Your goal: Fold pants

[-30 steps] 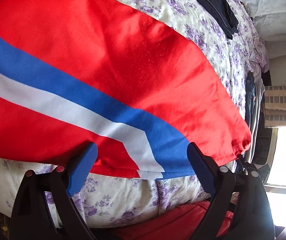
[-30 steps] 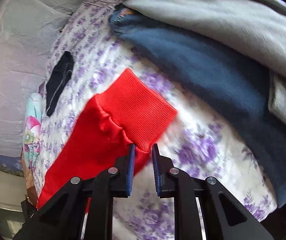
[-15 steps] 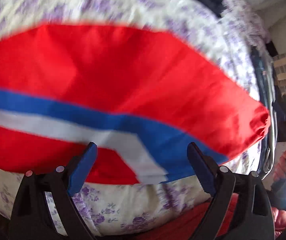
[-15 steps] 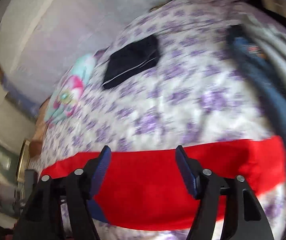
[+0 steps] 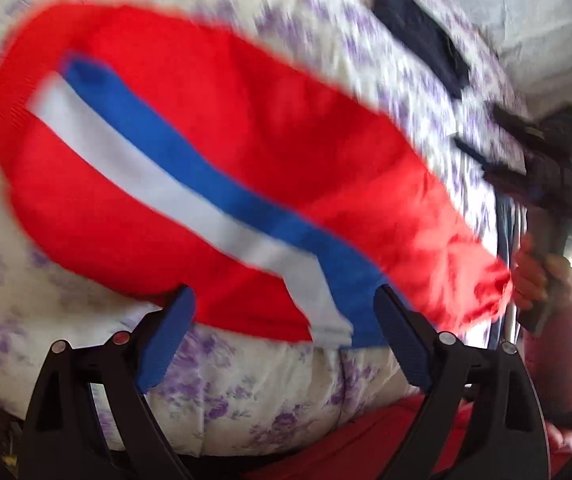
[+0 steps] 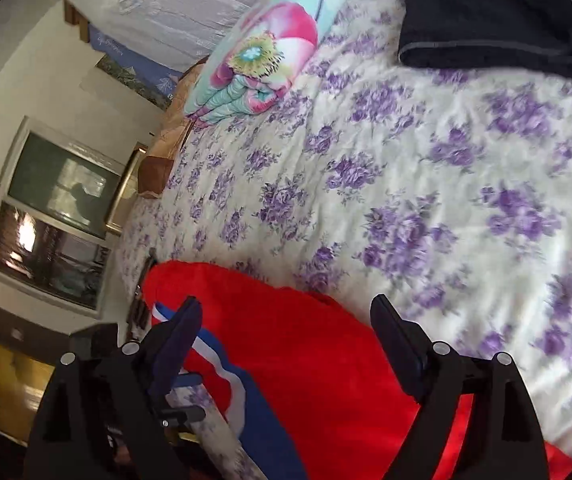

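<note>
The red pants (image 5: 270, 128) with a blue and white side stripe (image 5: 190, 184) lie flat across the floral bed, blurred by motion. My left gripper (image 5: 286, 320) is open and empty, just short of the pants' near edge. My right gripper (image 6: 286, 332) is open and empty, hovering over the red pants (image 6: 305, 360) with the stripe near its left finger. The right gripper's body (image 5: 541, 168) and the hand holding it show at the right of the left wrist view, by the cuff end (image 5: 481, 292).
The bed has a white sheet with purple flowers (image 6: 405, 184). A folded black garment (image 6: 493, 20) lies at the far side, also in the left wrist view (image 5: 421, 36). A folded floral blanket (image 6: 262, 44) lies by the wall. A window (image 6: 54, 216) is on the left.
My right gripper let go of the red cuff, opened, and swung round over the pants. The left view shifted so the whole pants length shows; the left gripper stayed open.
</note>
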{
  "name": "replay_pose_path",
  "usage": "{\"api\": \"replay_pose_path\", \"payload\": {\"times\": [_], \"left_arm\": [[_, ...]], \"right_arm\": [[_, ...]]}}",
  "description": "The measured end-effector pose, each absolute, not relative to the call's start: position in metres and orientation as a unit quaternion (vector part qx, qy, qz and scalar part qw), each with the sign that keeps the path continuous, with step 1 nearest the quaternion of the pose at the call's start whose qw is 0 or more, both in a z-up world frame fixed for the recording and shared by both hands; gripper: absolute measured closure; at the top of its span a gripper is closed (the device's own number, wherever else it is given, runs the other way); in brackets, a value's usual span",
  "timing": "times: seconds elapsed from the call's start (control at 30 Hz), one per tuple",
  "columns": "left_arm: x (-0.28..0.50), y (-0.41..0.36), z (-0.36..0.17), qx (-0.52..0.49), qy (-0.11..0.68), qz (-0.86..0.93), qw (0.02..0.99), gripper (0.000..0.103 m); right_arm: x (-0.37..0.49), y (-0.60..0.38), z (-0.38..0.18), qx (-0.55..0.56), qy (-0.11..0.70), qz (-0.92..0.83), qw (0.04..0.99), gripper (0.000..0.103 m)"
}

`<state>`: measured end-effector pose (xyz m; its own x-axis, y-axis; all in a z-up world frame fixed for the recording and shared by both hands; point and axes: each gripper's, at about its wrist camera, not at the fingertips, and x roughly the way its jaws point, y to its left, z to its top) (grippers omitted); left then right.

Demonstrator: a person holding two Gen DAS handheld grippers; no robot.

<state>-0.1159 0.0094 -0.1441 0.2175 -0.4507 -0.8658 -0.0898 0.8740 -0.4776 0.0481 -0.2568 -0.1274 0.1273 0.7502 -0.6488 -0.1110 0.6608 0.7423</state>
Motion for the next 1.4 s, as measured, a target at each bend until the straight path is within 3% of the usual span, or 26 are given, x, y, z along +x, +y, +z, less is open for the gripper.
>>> {"api": "replay_pose_path", "payload": {"times": [0.13, 0.37, 0.53, 0.8, 0.97, 1.3, 1.4], "left_arm": [[-0.1, 0.036, -0.13, -0.26, 0.586, -0.072, 0.764, 0.013], [-0.107, 0.042, -0.158, -0.262, 0.61, -0.038, 0.747, 0.013], [-0.109, 0.023, -0.161, -0.198, 0.625, -0.033, 0.755, 0.007], [-0.112, 0.017, -0.165, -0.169, 0.625, -0.031, 0.762, 0.005], [-0.11, 0.016, -0.168, -0.17, 0.624, -0.03, 0.762, 0.005], [-0.107, 0.011, -0.17, -0.15, 0.627, -0.03, 0.764, 0.005], [-0.107, 0.01, -0.17, -0.144, 0.626, -0.031, 0.766, 0.005]], "right_arm": [[0.054, -0.23, -0.163, 0.298, 0.64, 0.324, 0.63, 0.016], [-0.02, -0.193, -0.138, 0.207, 0.631, 0.391, 0.637, 0.015], [-0.012, -0.188, -0.163, 0.262, 0.637, 0.375, 0.62, 0.012], [0.027, -0.221, -0.183, 0.456, 0.603, 0.349, 0.554, 0.012], [0.027, -0.256, -0.177, 0.451, 0.597, 0.32, 0.581, 0.012], [0.041, -0.211, -0.207, 0.431, 0.662, 0.31, 0.528, 0.012], [0.056, -0.211, -0.194, 0.437, 0.637, 0.317, 0.55, 0.015]]}}
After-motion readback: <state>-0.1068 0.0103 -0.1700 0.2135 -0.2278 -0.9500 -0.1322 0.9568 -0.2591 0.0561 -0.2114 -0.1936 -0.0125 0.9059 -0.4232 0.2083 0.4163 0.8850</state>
